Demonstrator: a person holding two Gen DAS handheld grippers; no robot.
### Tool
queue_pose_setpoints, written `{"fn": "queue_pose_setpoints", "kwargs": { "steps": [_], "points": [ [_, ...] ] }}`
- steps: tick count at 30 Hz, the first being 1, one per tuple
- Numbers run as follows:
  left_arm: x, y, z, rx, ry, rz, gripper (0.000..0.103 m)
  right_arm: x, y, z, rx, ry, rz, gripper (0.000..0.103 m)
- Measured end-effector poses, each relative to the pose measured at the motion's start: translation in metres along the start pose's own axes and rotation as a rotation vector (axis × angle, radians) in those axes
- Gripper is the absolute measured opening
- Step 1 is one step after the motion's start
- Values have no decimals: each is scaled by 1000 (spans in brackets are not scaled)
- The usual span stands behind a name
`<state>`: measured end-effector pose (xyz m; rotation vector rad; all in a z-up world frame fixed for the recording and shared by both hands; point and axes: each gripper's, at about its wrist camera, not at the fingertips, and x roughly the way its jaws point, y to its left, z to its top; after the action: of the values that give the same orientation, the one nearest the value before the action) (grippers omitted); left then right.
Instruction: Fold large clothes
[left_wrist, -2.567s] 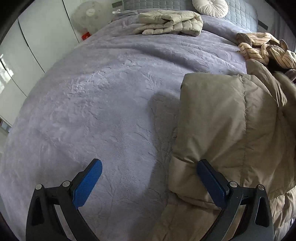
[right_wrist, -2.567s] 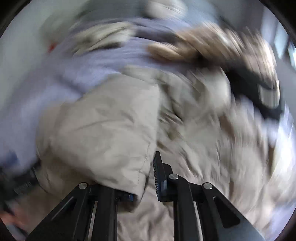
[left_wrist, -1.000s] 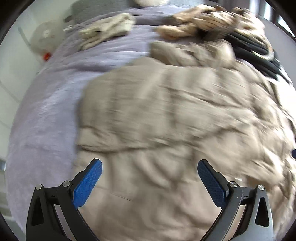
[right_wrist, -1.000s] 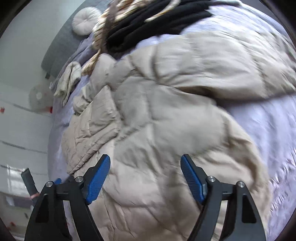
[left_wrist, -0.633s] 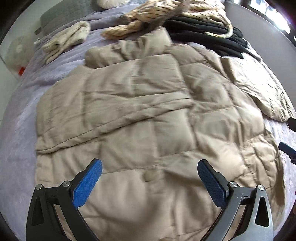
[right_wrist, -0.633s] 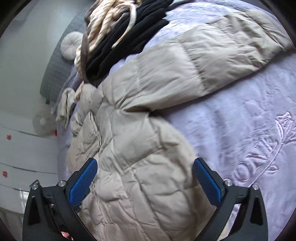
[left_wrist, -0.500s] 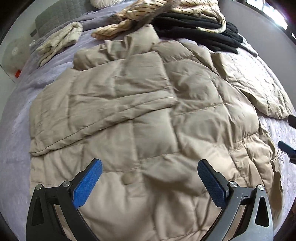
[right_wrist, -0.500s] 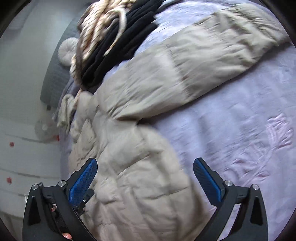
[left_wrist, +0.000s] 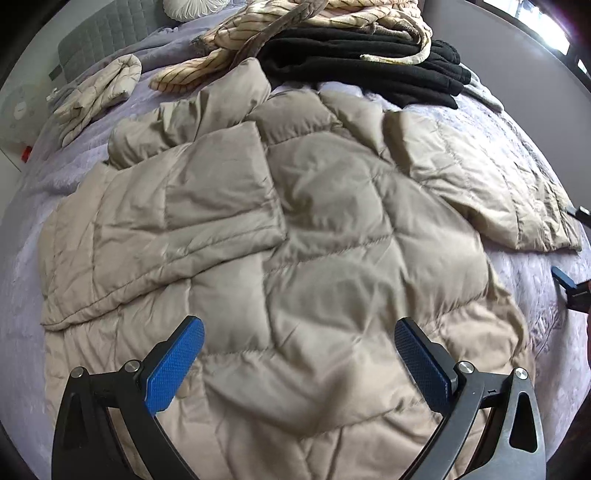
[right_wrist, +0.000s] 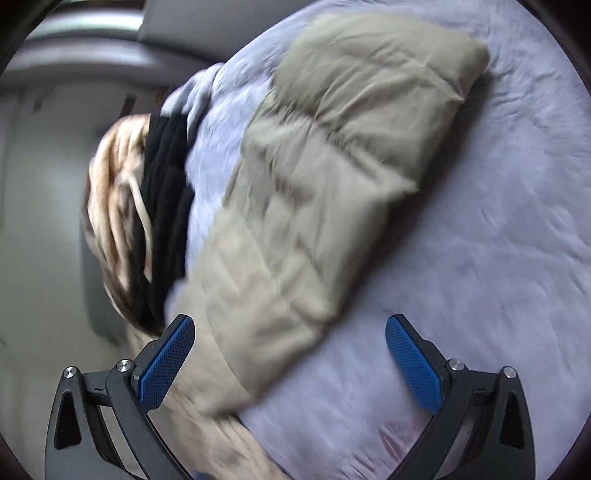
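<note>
A beige quilted puffer jacket (left_wrist: 295, 236) lies spread on the lilac bedspread (left_wrist: 22, 302). One sleeve is folded across its chest on the left; the other sleeve (left_wrist: 491, 184) stretches out to the right. My left gripper (left_wrist: 299, 354) hovers open over the jacket's lower half, nothing between its blue pads. In the right wrist view my right gripper (right_wrist: 290, 354) is wide open above that outstretched sleeve (right_wrist: 325, 177), whose near part lies by the left finger; the pads touch nothing. Its blue tip (left_wrist: 563, 277) shows at the left view's right edge.
A black garment (left_wrist: 369, 66) under a striped cream one (left_wrist: 325, 22) is piled past the collar. A folded cream jacket (left_wrist: 99, 92) lies far left by the grey headboard (left_wrist: 96, 40). A white fan (left_wrist: 14, 110) stands beyond the bed's left edge.
The left gripper slid right over the jacket, from bare bedspread to above its hem. The right gripper let go of the jacket, opened wide, rolled and swung right to the outstretched sleeve.
</note>
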<state>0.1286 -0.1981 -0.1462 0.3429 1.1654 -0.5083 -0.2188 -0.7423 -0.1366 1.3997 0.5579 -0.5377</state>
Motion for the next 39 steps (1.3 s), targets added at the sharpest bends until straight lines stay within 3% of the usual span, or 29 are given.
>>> {"fn": "queue_pose_setpoints", "kwargs": {
  "steps": [9,10,11,12,14,15,19,23,27,31,35,39],
  "points": [
    [-1,-14,10,27,-21,-6,103,25,4,40,183,-68,221,99],
    [-2,-13,10,27,-23,-5,103,27,5,41,199,-69,222,90],
    [-2,-12,10,26,-25,-3,103,27,5,41,205,-64,216,73],
    [-2,-9,10,21,-25,0,103,29,6,40,210,-52,192,62],
    [0,-3,10,9,-20,-3,103,35,4,39,234,-28,206,15],
    [0,0,10,4,-19,0,103,36,3,37,242,-22,221,10],
    [-3,15,10,-17,-32,17,103,30,27,32,169,-36,232,7],
    [-8,35,11,-35,-55,44,103,26,82,19,-13,-3,259,7],
    [-11,63,9,-80,-61,62,103,32,159,-17,-251,57,268,7],
    [-15,94,6,-125,-65,83,103,52,230,-77,-488,117,264,7],
    [-16,127,-1,-168,-66,129,103,77,293,-164,-830,136,164,7],
    [-15,157,-7,-216,-61,148,103,112,314,-246,-1034,210,87,7]
  ]
}}
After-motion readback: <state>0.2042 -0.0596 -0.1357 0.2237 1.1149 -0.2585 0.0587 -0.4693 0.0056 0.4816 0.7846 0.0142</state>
